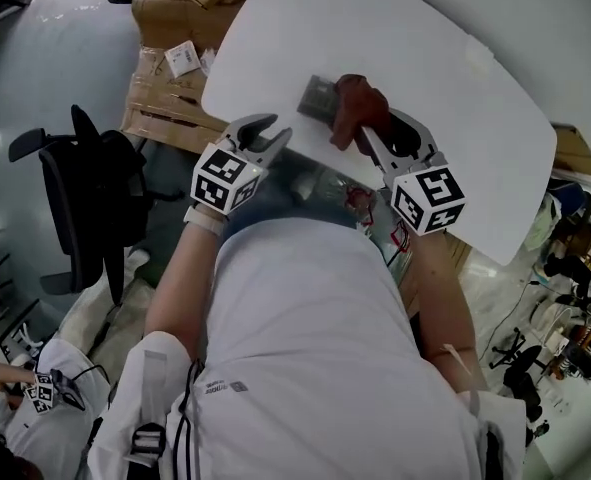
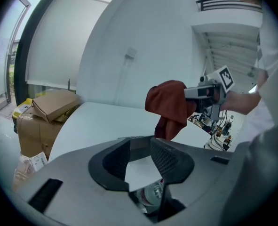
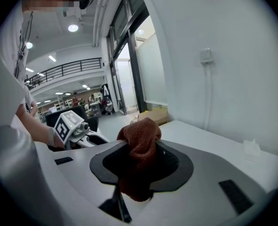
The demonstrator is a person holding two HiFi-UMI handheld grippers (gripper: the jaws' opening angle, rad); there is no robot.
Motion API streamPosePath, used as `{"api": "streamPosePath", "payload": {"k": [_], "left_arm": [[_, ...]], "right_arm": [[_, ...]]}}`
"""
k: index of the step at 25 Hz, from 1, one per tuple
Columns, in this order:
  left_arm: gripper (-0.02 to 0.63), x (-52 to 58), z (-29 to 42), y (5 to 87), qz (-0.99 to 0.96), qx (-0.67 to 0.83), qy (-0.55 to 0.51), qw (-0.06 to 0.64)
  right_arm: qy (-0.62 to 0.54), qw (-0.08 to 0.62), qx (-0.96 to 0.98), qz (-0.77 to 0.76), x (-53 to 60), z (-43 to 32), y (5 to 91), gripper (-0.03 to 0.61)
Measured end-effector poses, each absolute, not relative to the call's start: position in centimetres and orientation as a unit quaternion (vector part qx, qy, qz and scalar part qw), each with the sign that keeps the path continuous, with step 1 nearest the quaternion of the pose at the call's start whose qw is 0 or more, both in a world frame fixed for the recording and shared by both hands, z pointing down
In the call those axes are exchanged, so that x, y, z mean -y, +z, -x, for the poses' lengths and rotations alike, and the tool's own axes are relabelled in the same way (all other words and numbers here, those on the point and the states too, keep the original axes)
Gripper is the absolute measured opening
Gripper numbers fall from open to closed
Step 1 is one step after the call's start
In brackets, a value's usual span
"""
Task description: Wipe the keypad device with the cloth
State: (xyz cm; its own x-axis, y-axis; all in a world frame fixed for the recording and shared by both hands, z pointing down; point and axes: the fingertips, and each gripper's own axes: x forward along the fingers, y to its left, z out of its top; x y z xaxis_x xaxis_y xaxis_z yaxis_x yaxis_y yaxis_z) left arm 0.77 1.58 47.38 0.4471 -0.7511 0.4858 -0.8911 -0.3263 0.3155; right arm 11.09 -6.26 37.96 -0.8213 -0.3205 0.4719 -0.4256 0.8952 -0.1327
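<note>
At our left side, on the floor, stands one black office chair [image 1: 85, 183], which only the head view shows. Ahead of us, at the near edge of the tabletop [image 1: 445, 48], we hold two grippers, one in each hand. Our left gripper [image 1: 267, 128] has its jaws standing apart with nothing between them, and its own view shows only bare white tabletop through the gap. Our right gripper [image 1: 373, 133] is clamped on the one cloth [image 1: 360, 103], a rust-brown terry bundle that bulges above the jaws and hangs below them.

Just past the jaw tips lies the one keypad device [image 1: 320, 96], a flat grey slab on the tabletop close to the near edge. It sits between the two grippers, nearer the right one. The cloth is right beside its right end, and we cannot tell whether the two touch. Neither gripper view shows the device.

From the left gripper view we see the right gripper side-on, with the cloth drooping from it. From the right gripper view we see the left gripper off to the left.

Past the tabletop's far left corner stand brown cartons [image 1: 165, 58], and we count two stacked in the left gripper view. Farthest off, each gripper view shows one small wall box [image 3: 205, 55] on the white wall
</note>
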Motion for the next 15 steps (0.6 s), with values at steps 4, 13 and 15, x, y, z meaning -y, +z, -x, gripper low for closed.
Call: {"api": "streamPosePath", "payload": {"k": [4,13,15], "left_arm": [[0.129,-0.2,-1.0,49.6,-0.81,0.494,0.129,0.289],[0.149,2.9,-1.6,53.3,-0.825,0.453,0.139,0.309],[0.149,3.4,-1.8,53.7,-0.828,0.446,0.136,0.309]], "right_arm": [[0.09,0.277,0.942,-0.167,7.2,-9.3,39.7,0.132],[0.031,0.409,0.909,-0.072,7.3,-5.8,45.4,0.132],[0.03,0.429,0.901,-0.055,7.1,-5.3,46.6,0.132]]}}
